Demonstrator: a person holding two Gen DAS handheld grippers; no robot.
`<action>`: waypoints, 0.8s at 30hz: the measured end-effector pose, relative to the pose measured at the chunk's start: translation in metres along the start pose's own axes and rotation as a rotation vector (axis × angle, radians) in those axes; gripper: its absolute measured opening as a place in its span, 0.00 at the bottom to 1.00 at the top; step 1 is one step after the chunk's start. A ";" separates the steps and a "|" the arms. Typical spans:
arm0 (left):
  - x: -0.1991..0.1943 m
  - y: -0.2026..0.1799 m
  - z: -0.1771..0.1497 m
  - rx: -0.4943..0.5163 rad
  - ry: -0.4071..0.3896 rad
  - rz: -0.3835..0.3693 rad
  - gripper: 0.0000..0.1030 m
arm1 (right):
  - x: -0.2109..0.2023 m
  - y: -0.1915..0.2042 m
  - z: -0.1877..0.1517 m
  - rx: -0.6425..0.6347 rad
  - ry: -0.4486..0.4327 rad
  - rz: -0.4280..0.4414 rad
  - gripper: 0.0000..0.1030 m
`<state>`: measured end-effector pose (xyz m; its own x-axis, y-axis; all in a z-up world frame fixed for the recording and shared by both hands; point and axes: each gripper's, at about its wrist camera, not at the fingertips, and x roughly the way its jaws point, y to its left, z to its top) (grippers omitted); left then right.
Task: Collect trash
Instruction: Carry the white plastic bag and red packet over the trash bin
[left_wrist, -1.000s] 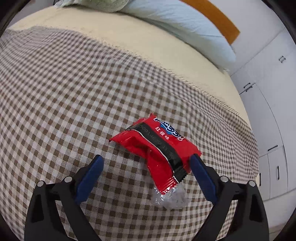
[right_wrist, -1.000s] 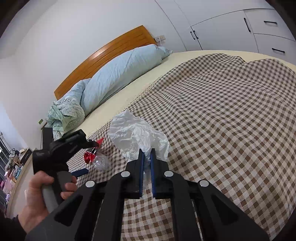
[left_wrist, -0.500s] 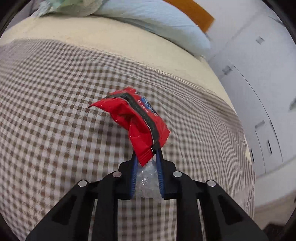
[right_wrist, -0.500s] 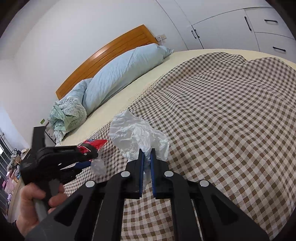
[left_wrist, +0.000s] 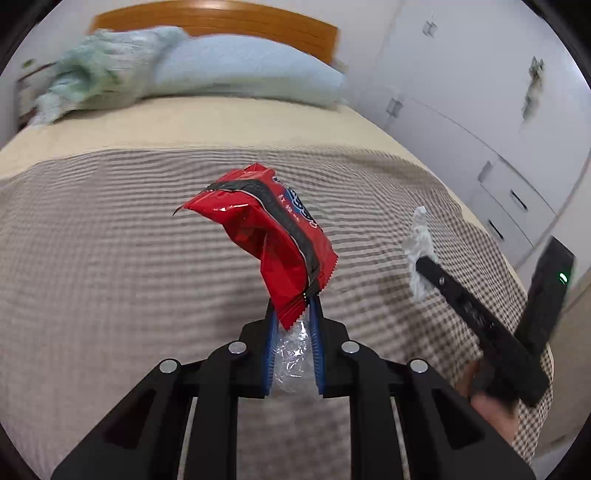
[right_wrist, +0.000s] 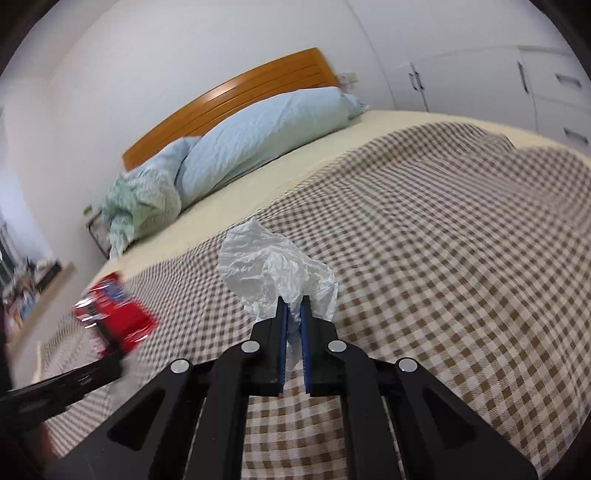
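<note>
A red snack wrapper (left_wrist: 266, 243) with a black stripe stands up from my left gripper (left_wrist: 293, 306). Its jaws are closing, and the pads press on the wrapper's lower edge and a bit of clear plastic (left_wrist: 293, 358). The wrapper hangs above the checked blanket (left_wrist: 110, 277). In the right wrist view the wrapper (right_wrist: 118, 314) shows blurred at the left. My right gripper (right_wrist: 291, 304) is shut on a crumpled white plastic bag (right_wrist: 273, 269), lifted a little over the blanket (right_wrist: 461, 258). In the left wrist view that bag (left_wrist: 419, 236) and the right gripper's black finger (left_wrist: 461, 299) appear at the right.
Blue pillows (right_wrist: 266, 136) and a green bundle of cloth (right_wrist: 144, 206) lie against the wooden headboard (right_wrist: 236, 88). White wardrobe doors and drawers (left_wrist: 498, 177) stand past the bed's right side. A person's hand (left_wrist: 491, 402) holds the right gripper.
My left gripper went from open around the red wrapper to shut on it, lifted it off the blanket and swung it toward the right gripper. The right gripper kept the white bag and shifted a little.
</note>
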<state>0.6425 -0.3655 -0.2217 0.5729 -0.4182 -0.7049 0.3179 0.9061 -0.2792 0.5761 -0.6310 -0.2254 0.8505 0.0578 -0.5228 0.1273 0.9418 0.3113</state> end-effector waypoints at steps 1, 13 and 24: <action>-0.011 0.009 -0.008 -0.018 0.010 0.003 0.13 | -0.001 0.005 -0.001 -0.024 -0.003 -0.016 0.07; -0.166 0.029 -0.121 0.007 0.029 0.032 0.13 | -0.185 0.054 -0.119 -0.081 0.167 -0.098 0.07; -0.293 -0.080 -0.226 0.030 0.040 -0.234 0.13 | -0.410 -0.005 -0.216 -0.020 0.245 -0.293 0.07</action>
<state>0.2786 -0.3009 -0.1397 0.4506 -0.6131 -0.6489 0.4612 0.7822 -0.4189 0.1164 -0.5879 -0.1844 0.6323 -0.1398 -0.7620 0.3347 0.9364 0.1060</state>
